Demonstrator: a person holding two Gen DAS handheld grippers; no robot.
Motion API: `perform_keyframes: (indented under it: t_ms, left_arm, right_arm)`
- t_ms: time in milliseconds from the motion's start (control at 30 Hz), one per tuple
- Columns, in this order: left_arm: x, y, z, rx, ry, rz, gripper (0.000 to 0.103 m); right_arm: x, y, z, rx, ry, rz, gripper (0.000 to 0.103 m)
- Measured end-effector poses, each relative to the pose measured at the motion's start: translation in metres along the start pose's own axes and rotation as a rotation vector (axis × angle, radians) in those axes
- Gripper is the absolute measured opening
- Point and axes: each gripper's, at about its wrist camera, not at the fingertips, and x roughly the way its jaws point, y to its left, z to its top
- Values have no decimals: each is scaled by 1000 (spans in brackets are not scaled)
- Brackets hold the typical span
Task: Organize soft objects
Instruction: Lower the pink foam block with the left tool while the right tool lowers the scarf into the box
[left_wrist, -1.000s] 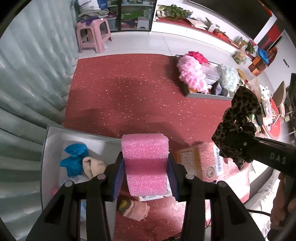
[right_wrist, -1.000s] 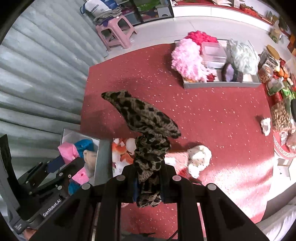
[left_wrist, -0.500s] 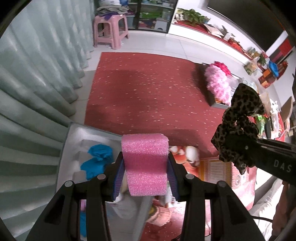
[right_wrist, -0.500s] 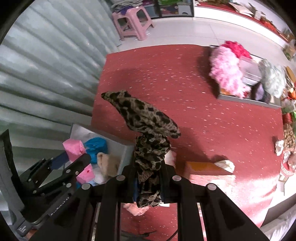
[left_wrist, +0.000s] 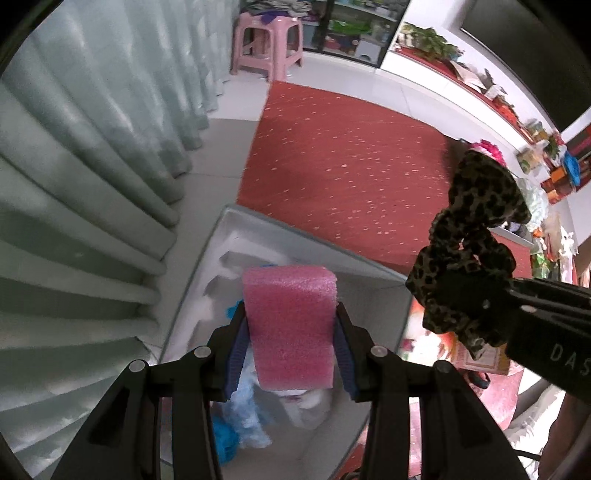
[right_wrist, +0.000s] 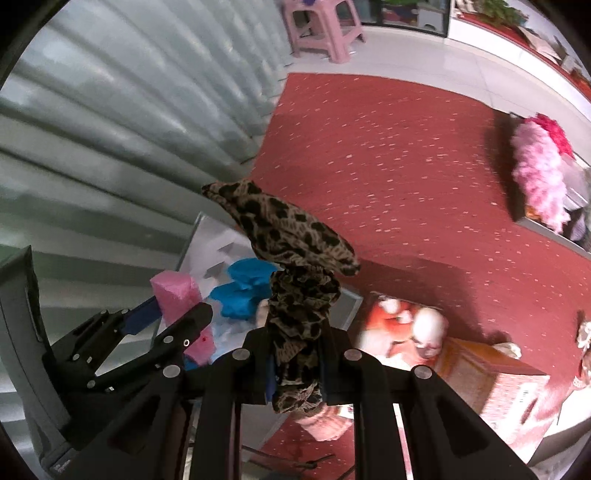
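My left gripper (left_wrist: 290, 347) is shut on a pink foam block (left_wrist: 290, 325) and holds it above a white bin (left_wrist: 295, 240). The bin holds blue cloth (left_wrist: 242, 417) and other soft items. My right gripper (right_wrist: 295, 363) is shut on a leopard-print scrunchie (right_wrist: 291, 258) and hangs just right of the bin. The scrunchie also shows in the left wrist view (left_wrist: 469, 243). In the right wrist view the left gripper (right_wrist: 177, 314) with the pink foam block (right_wrist: 175, 291) sits over the bin (right_wrist: 192, 240), beside blue cloth (right_wrist: 243, 288).
A red carpet (left_wrist: 351, 162) covers the floor. Grey curtains (left_wrist: 74, 147) hang at the left. A printed box (right_wrist: 402, 332) and an orange box (right_wrist: 491, 376) lie right of the bin. A far tray holds pink fluffy items (right_wrist: 541, 181). A pink stool (left_wrist: 267, 44) stands at the back.
Both grippers have moved left, toward the curtains, with their loads. The left gripper with the foam block now hangs over the white bin; the bin fills more of both views.
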Motion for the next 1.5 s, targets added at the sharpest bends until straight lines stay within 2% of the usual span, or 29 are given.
perform_keyframes:
  t_ms: [233,633,1033,1233,1500]
  left_arm:
    - [3,25,-15,-42,23,19,46]
    - [16,45,-39,-86,75,28,46]
    - [33,51,-66,-101,149,32,46]
    - [49,49,-75,-93,203,16,46]
    - [59,47,-81,-94,237,14,46]
  right_arm:
    - [24,27,-5,-43,48,14,18]
    - [53,46,-14,-98,121,9,18]
    - [76,40,-30,-89,186,4,18]
    - [92,29,-27,-78,219,-16,18]
    - [103,23,-27,-61,241,-33,18]
